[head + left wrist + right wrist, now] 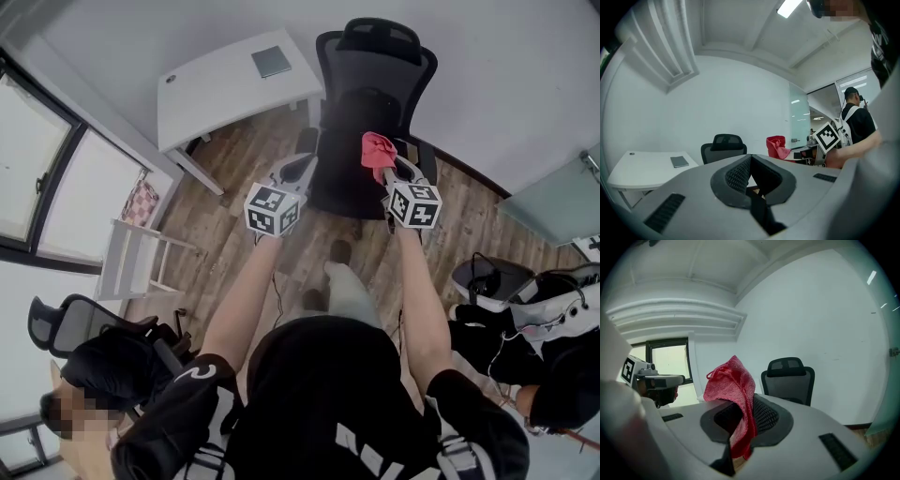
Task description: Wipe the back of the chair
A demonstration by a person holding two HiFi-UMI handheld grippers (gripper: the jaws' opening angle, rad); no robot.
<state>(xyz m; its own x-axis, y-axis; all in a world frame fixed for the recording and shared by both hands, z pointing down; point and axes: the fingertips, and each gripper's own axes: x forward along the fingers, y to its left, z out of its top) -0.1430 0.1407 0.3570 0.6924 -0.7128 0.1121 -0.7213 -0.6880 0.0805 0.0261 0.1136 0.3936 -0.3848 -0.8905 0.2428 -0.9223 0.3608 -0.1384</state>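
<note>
When you look down in the head view, the black mesh office chair with a headrest stands straight ahead of the person, on the wooden floor. Its seat points toward the person and its tall back stands up behind the seat. The right gripper holds a red knitted cloth over the seat, just in front of the chair's back. The cloth does not touch the back yet, as far as I can tell. The left gripper hangs beside the seat, a bit more to the left. A white tabletop with a flat grey pad on it stands to the left of the chair.

Looking along the left gripper view, the jaws are closed together with nothing between them. The chair sits ahead and a little left of the jaws. The red cloth shows to the right.

Looking along the right gripper view, the jaws are pinched tight on the red cloth, and a big fold of it sticks up above them. The chair is ahead and a little to the right, well apart from the cloth. Its back goes up and down.

I think the right gripper is the one to do the wiping. It has the cloth and is nearer to the chair's back. It needs to go forward and a little right, then rub up and down.
</note>
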